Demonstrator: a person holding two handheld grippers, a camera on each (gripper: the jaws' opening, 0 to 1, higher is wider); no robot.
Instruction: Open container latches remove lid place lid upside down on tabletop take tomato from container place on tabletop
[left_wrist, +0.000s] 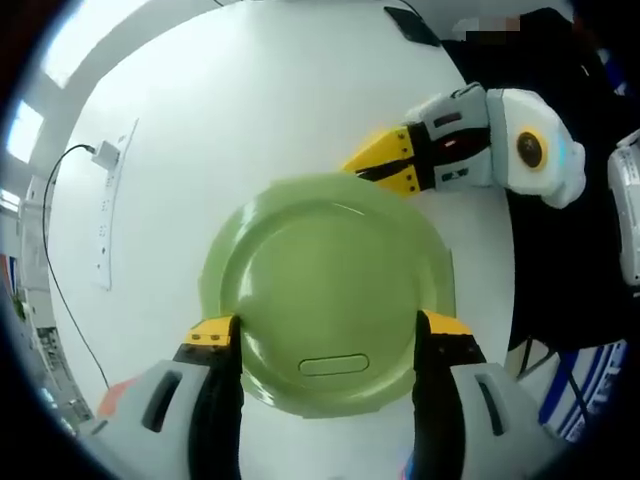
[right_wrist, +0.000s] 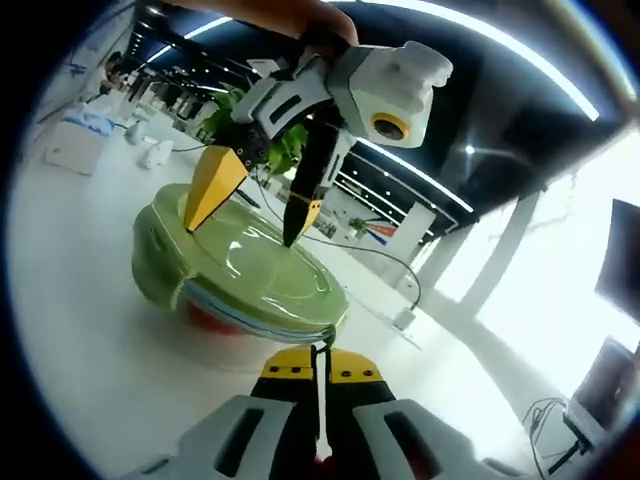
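We see the round pale-green plastic container (left_wrist: 330, 290) sitting on the white tabletop (left_wrist: 220, 110), its green lid (right_wrist: 262, 262) on top. In the right gripper view a blue seal line runs under the lid's edge, with something red showing below it; we cannot tell what it is.

Our left gripper (left_wrist: 328, 335) hangs above the lid with its yellow-tipped jaws spread wide, one at each side of the lid's rim near the oval tab (left_wrist: 334, 365). In the right gripper view it (right_wrist: 255, 205) stands over the lid, one tip down at the surface.

Our right gripper (right_wrist: 320, 368) has its jaws pressed nearly together at the lid's edge; whether they pinch anything we cannot tell. Beyond the container, a white power strip (left_wrist: 108, 215) with a dark cable lies on the tabletop.
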